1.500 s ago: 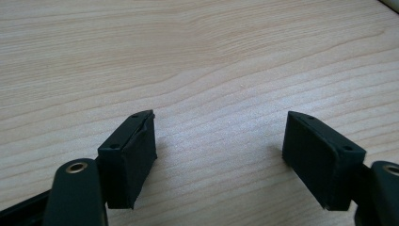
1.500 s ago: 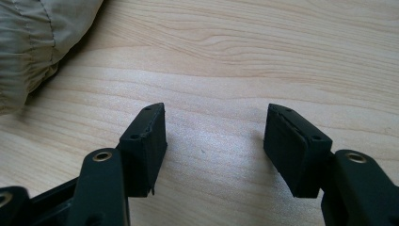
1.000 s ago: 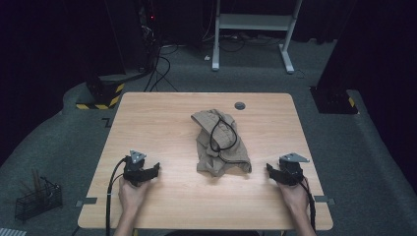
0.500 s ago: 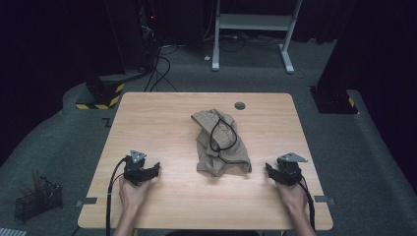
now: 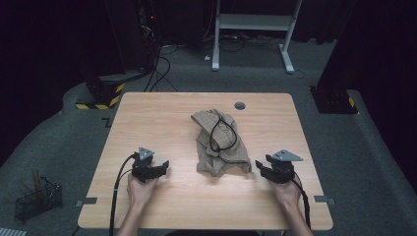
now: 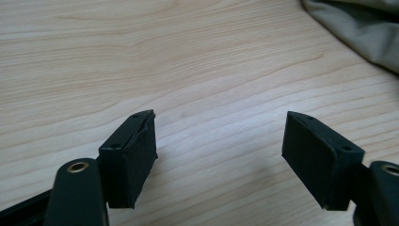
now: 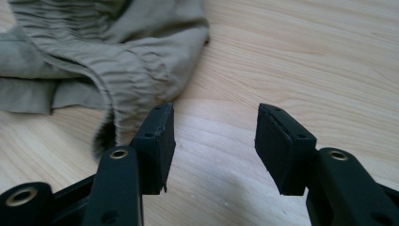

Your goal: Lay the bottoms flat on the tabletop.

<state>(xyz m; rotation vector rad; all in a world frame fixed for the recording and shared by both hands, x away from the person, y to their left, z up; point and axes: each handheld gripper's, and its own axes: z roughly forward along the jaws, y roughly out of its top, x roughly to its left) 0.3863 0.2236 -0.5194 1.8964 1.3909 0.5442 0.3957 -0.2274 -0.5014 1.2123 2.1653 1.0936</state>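
A crumpled tan garment (image 5: pixel 219 142) lies near the middle of a light wooden counter (image 5: pixel 147 113), a black cord (image 5: pixel 222 133) looped across its top. A person's two hands reach in from the near edge, each holding a hand-held gripper low over the wood.

The left hand-held gripper (image 5: pixel 160 169) sits well to the left of the garment, its jaws spread wide and holding nothing; in the left gripper view (image 6: pixel 219 141) bare woodgrain shows between them, with a fold of the cloth (image 6: pixel 357 28) at the upper right corner, apart from the jaws.

The right hand-held gripper (image 5: pixel 260 167) sits just beside the garment's near right corner, its jaws also parted and holding nothing. In the right gripper view (image 7: pixel 214 141) the gathered, elasticated hem of the cloth (image 7: pixel 117 61) lies right next to one jaw, while the gap between the jaws shows only counter.

A small dark round fitting (image 5: pixel 240 105) is set into the far side of the counter. A wire basket (image 5: pixel 37 201) stands on the grey floor at left.
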